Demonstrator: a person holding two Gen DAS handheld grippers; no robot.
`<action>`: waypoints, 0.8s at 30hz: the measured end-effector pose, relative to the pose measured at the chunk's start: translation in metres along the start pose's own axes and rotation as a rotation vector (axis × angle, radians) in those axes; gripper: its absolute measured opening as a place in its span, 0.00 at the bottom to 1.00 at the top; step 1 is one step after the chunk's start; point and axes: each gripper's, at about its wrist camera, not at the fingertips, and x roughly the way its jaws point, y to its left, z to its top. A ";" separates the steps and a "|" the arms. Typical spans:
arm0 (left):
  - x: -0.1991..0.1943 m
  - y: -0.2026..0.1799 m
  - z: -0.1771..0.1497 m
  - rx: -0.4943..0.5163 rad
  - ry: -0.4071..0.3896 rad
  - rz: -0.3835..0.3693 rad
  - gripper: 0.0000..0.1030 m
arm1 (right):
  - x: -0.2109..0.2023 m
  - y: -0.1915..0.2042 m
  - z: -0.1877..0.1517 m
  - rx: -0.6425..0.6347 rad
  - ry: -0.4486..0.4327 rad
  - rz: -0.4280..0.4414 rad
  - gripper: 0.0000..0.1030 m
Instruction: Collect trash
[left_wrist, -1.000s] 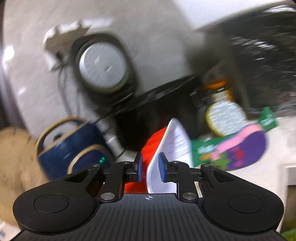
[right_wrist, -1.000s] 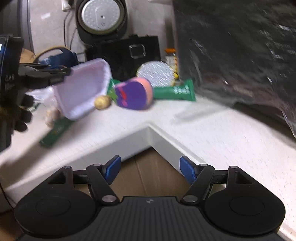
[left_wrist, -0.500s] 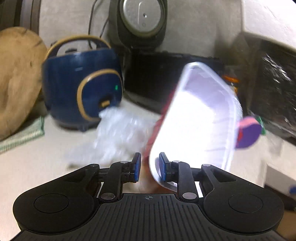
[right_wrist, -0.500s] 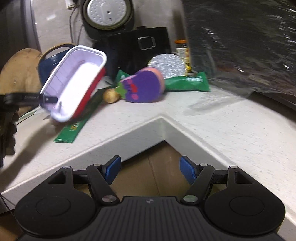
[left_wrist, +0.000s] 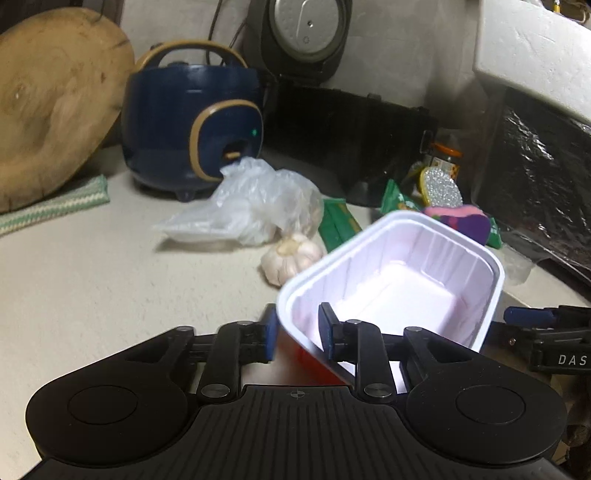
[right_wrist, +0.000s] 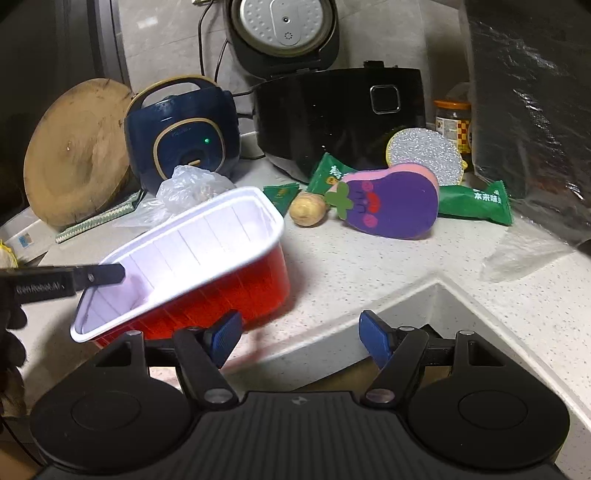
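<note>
- The rim of a red plastic tray (left_wrist: 399, 291) with a white inside is pinched by the left gripper (left_wrist: 297, 332), one blue pad outside the wall and one inside.
- In the right wrist view the tray (right_wrist: 207, 266) is seen held tilted above the speckled countertop (right_wrist: 369, 266), near its inner corner; whether its base touches the surface cannot be told.
- The right gripper (right_wrist: 301, 341) is held with its jaws spread wide and nothing between them, just beside the tray's red wall.
- A crumpled clear plastic bag (left_wrist: 251, 206) is seen lying on the counter in front of a navy rice cooker (left_wrist: 192, 125), with a garlic bulb (left_wrist: 291, 254) just beside it.
- Green snack wrappers (right_wrist: 476, 203) are scattered around a purple eggplant-shaped sponge (right_wrist: 391, 206); a small potato, or a similar tuber, (right_wrist: 306, 212) lies beside the sponge.
- A black rice cooker (right_wrist: 340, 114) with its lid raised is placed behind these, and a silver scouring pad (right_wrist: 424, 155) is propped near a jar (right_wrist: 452, 122).
- A round wooden chopping board (right_wrist: 77, 155) is leaned at the far left.
</note>
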 end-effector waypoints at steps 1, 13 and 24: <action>0.000 -0.001 -0.002 -0.006 -0.005 -0.016 0.31 | -0.002 0.000 -0.001 0.001 -0.003 0.000 0.69; -0.003 -0.001 -0.008 -0.050 -0.034 -0.076 0.18 | -0.029 -0.020 -0.005 0.021 -0.064 -0.132 0.69; -0.018 0.032 -0.027 -0.199 -0.116 -0.020 0.13 | -0.008 -0.030 -0.002 0.047 -0.043 -0.158 0.69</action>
